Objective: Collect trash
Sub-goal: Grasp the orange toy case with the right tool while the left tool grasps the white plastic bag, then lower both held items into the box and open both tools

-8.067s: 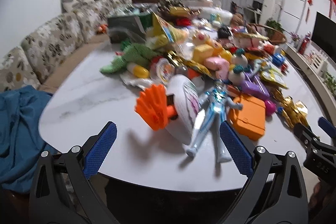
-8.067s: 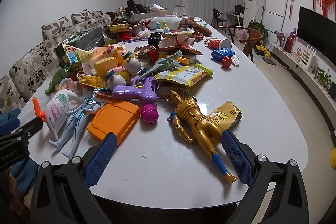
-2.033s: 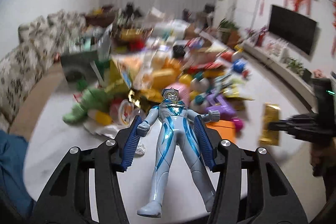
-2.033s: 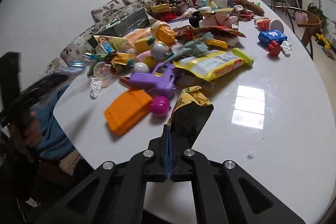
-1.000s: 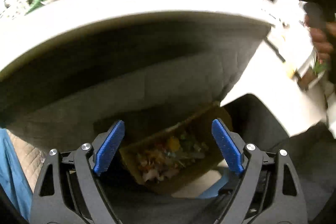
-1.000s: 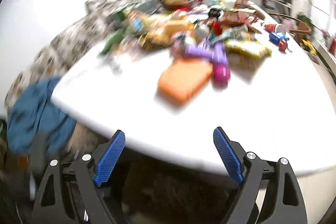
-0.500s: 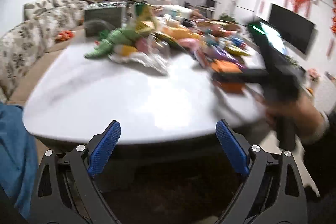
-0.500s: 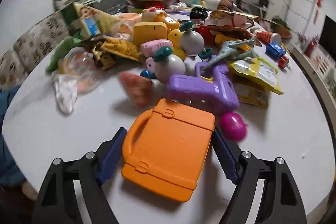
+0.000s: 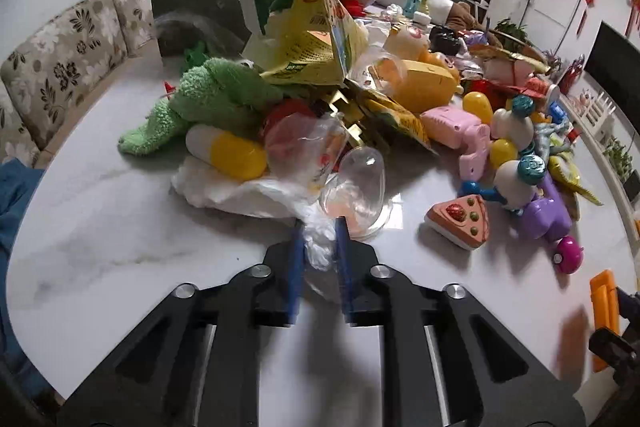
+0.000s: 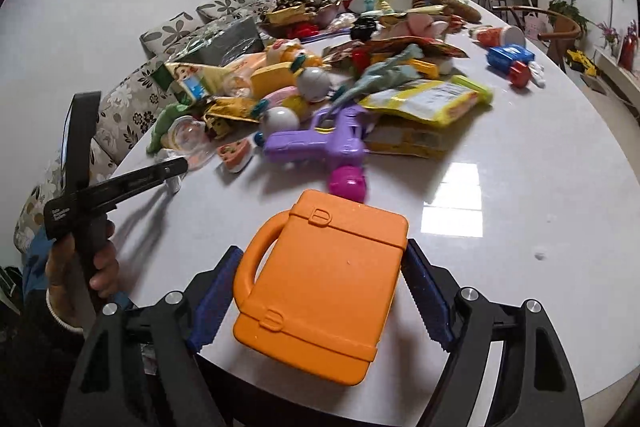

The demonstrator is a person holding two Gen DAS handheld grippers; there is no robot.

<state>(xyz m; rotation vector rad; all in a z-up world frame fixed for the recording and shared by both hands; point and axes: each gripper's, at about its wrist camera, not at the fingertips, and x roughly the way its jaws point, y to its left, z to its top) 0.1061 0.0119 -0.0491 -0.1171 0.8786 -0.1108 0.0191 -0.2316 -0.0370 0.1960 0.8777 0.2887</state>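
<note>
In the left wrist view my left gripper (image 9: 318,247) is shut on the near end of a crumpled white plastic bag (image 9: 256,193) that lies under a clear plastic shell (image 9: 356,187) and a yellow-white capsule (image 9: 228,151). In the right wrist view my right gripper (image 10: 320,287) holds an orange toy case (image 10: 320,283) between its blue pads; the pads touch both sides of it at the table's near edge. The left gripper (image 10: 172,167) also shows there at the left, held by a hand.
The white marble table (image 9: 100,227) carries a big pile: green plush crocodile (image 9: 208,99), yellow torn carton (image 9: 312,39), pink toy (image 9: 460,131), cake slice toy (image 9: 460,219), purple toy gun (image 10: 320,143), yellow snack bags (image 10: 424,103). A floral sofa (image 9: 60,67) stands at the left.
My left gripper moved forward onto the table and shut on the white plastic bag. My right gripper closed in on the orange case and drew it toward the near edge.
</note>
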